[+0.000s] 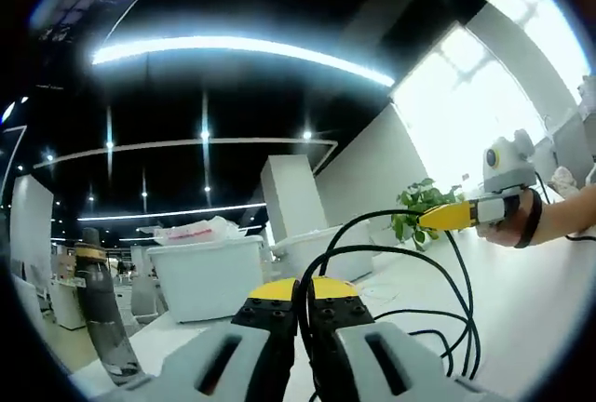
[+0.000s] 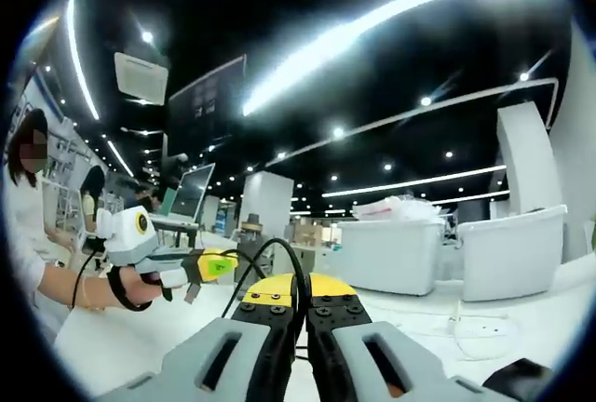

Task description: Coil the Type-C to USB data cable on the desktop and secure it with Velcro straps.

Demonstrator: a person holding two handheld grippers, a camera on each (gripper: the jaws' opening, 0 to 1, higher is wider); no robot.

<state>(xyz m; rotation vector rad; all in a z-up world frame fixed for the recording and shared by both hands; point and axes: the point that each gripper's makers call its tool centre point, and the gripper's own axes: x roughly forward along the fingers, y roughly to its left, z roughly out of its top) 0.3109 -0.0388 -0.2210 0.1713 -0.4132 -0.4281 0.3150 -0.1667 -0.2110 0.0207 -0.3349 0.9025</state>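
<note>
Left gripper [image 1: 300, 314]: jaws pressed together, clamped on the black cable [image 1: 410, 258], pinched between the yellow-tipped pads. From the pinch, loops of it arching up and to the right, one strand reaching the yellow tip of the right gripper [image 1: 445, 216], others dropping onto the white counter [image 1: 521, 300] right of the jaws. Ahead and left of the jaws, a white bin [image 1: 205, 272]; far left, a dark bottle [image 1: 98, 304]; beyond the loops, a green plant [image 1: 414, 207].

Right gripper [image 2: 300, 314]: jaws likewise closed on the cable [image 2: 270, 258], gripped between the pads, a loop curving up and left from them. Left of the jaws, the left gripper [image 2: 209, 267] held in a hand [image 2: 140, 286]. Ahead and right, white bins [image 2: 391, 253] on the counter [image 2: 484, 314].
</note>
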